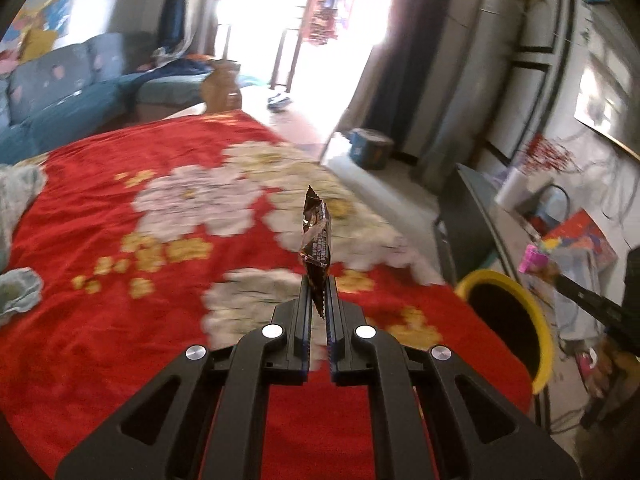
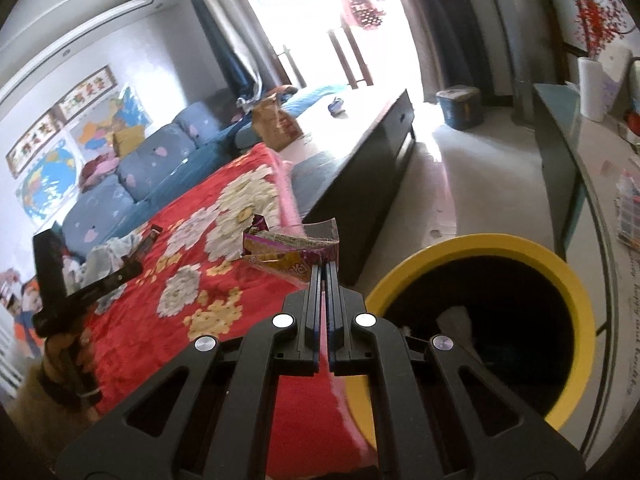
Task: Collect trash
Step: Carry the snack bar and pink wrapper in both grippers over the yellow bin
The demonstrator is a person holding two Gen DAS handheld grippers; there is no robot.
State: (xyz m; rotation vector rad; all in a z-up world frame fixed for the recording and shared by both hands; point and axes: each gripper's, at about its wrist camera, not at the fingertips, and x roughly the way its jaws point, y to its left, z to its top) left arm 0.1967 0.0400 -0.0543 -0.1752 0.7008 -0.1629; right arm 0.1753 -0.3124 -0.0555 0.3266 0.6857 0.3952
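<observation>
My left gripper (image 1: 319, 280) is shut on a dark brown crumpled wrapper (image 1: 316, 240) that stands up from its tips, held above the red flowered blanket (image 1: 120, 320). My right gripper (image 2: 325, 268) is shut on a yellow and purple snack packet (image 2: 288, 250), which juts left of the tips, just left of the yellow-rimmed trash bin (image 2: 480, 312). In the left wrist view the same trash bin (image 1: 516, 312) stands at the blanket's right edge, and the other gripper's packet (image 1: 532, 260) shows pink above it. The left gripper (image 2: 150, 236) with its wrapper also appears at the left of the right wrist view.
Crumpled pale cloths (image 1: 18, 288) lie on the blanket's left side. A blue sofa (image 2: 132, 176) stands behind. A dark low table (image 2: 360, 184) sits beyond the blanket, and a cluttered counter (image 2: 600, 168) runs along the right. Something pale lies inside the bin (image 2: 456, 324).
</observation>
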